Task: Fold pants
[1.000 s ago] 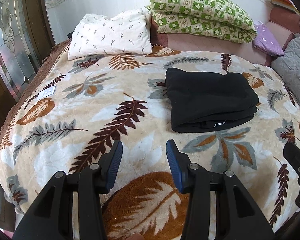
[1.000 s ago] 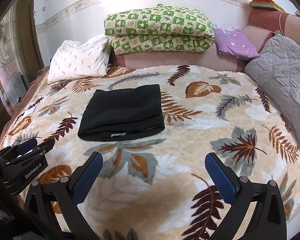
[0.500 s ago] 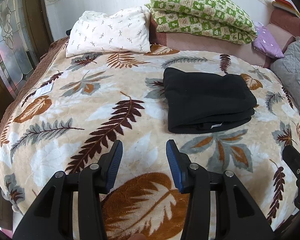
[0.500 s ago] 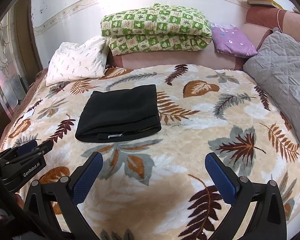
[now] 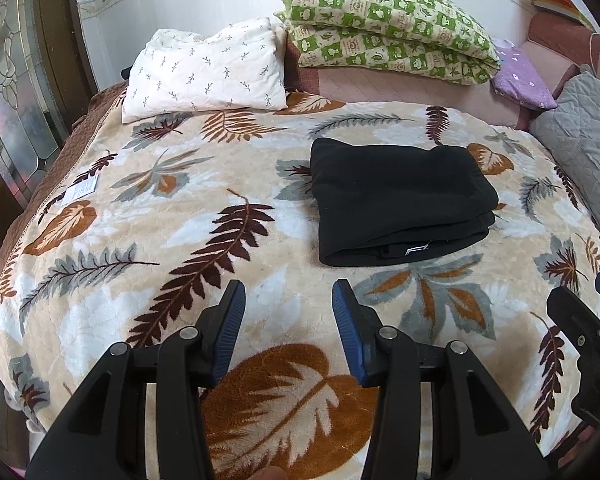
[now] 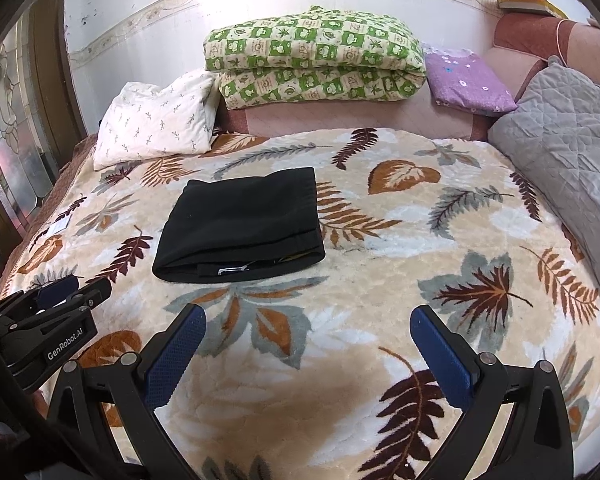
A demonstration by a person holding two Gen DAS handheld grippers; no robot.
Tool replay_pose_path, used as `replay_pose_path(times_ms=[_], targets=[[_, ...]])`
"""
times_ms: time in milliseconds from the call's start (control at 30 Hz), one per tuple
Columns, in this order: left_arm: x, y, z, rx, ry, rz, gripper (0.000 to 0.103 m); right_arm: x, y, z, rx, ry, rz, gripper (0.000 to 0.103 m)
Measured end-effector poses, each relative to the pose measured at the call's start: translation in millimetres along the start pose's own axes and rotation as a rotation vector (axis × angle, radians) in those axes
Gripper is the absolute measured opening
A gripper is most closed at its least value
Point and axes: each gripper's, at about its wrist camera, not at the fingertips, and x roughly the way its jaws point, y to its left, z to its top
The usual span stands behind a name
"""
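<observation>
The black pants [image 5: 400,196] lie on the bed [image 5: 140,240] as a compact folded stack, apparently finished. Left gripper [image 5: 288,312] and right gripper [image 6: 308,344] hover nearby, fingers spread, empty.

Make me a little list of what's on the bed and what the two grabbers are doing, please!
pants: black pants, folded into a flat stack on the leaf blanket
left gripper: open, empty, short of the pants
right gripper: open wide, empty
white pillow: at the head of the bed
green quilt: folded, behind the blanket
task: looks finished
</observation>
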Motion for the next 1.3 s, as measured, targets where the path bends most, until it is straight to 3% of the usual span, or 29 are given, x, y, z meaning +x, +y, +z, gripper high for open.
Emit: replay_pose_path(times_ms=[1300], targets=[[0.6, -0.5, -2.6, 0.037, 0.016, -0.011, 0.044, 1.5, 1.8, -5.0, 0.0, 0.007, 0.0, 0.102]])
